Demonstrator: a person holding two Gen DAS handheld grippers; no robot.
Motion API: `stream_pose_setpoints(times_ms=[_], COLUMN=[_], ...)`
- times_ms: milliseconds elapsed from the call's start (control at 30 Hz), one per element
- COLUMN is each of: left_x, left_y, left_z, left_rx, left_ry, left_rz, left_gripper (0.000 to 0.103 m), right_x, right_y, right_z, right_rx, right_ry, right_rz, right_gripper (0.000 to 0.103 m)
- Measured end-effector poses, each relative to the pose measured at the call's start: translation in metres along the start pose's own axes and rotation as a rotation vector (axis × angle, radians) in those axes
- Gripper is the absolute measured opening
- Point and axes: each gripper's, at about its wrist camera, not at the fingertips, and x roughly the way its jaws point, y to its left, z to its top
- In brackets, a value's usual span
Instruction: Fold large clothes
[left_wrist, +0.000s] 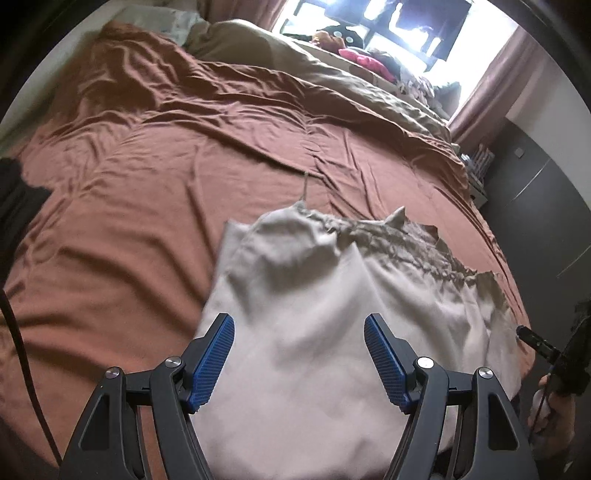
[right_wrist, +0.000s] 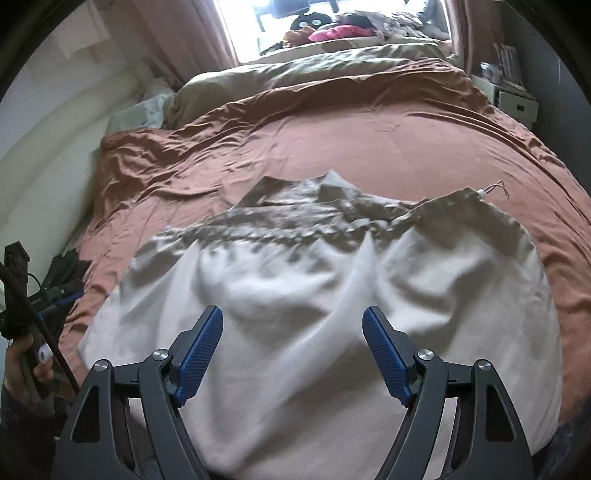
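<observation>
At the bottom of the left wrist view is the left claw (left_wrist: 299, 332), black with blue ridged pads (left_wrist: 216, 363). Its two fingers are spread wide apart and pinch nothing. Just past them, in the lower middle of the frame, lies the big cream-white cloth garment (left_wrist: 314, 332). It is bumpy and crumpled, with a wrinkled, gathered band (left_wrist: 406, 247) along its far edge. It rests on the bed with the rust-brown sheet (left_wrist: 166, 166), which fills the left and middle of the frame. A tan blanket (left_wrist: 332, 74) is bunched at the top, under the bright window (left_wrist: 406, 26). At the right edge, low down, a hand (left_wrist: 554, 406) holds the other black tool.

At the bottom of the right wrist view is the right claw (right_wrist: 293, 328), the same black and blue. Its fingers are spread wide too, and hold nothing. The cream-white garment (right_wrist: 314, 314) fills the middle and bottom of this frame, lying on the rust-brown sheet (right_wrist: 369, 147). A thin white drawstring (right_wrist: 495, 188) sticks out of the band at the right side. The tan blanket (right_wrist: 314, 62) is at the top. At the lower left edge, a hand (right_wrist: 22, 369) grips the other tool.
</observation>
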Motion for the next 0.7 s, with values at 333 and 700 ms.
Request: stream_pose_setpoints(times_ms=[333,700], left_x=[-0.026,-0.013], left_y=[0.051,0.079], left_z=[-0.062,-0.111], left_rx=[-0.110,-0.271], left_ry=[-0.007,0.062], left_rz=[0.037,-0.070], left_gripper=[0.074,0.074], right_x=[-0.007,0.030], right_y=[0.031,0.041], right_z=[-0.052,-0.105], right_rx=[-0.034,-0.004], right_ry=[0.058,0.203], right_rz=[0.049,0.018], right_gripper=[0.040,0.017])
